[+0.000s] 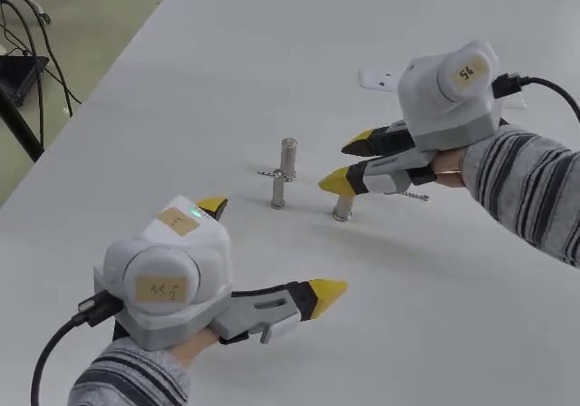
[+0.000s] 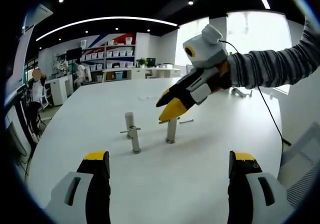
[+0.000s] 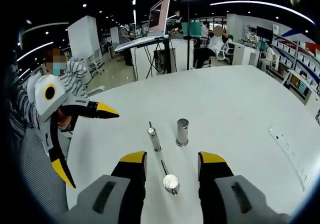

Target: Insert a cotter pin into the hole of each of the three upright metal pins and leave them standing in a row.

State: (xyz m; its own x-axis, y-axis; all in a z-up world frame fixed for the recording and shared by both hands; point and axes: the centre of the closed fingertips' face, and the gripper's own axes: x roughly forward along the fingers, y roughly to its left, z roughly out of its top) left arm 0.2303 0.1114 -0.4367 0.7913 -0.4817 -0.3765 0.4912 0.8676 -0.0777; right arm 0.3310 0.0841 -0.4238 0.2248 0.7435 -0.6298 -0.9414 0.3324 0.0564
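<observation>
Metal pins (image 1: pixel 288 157) stand on white office table (image 1: pixel 272 43).

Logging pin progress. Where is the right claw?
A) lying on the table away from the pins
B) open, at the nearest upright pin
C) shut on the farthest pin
B: the right claw has its jaws apart, with the nearest upright silver metal pin seen between them in the right gripper view.

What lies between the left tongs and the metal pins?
Nothing: the left gripper view shows bare table from the left tongs to the metal pins.
</observation>
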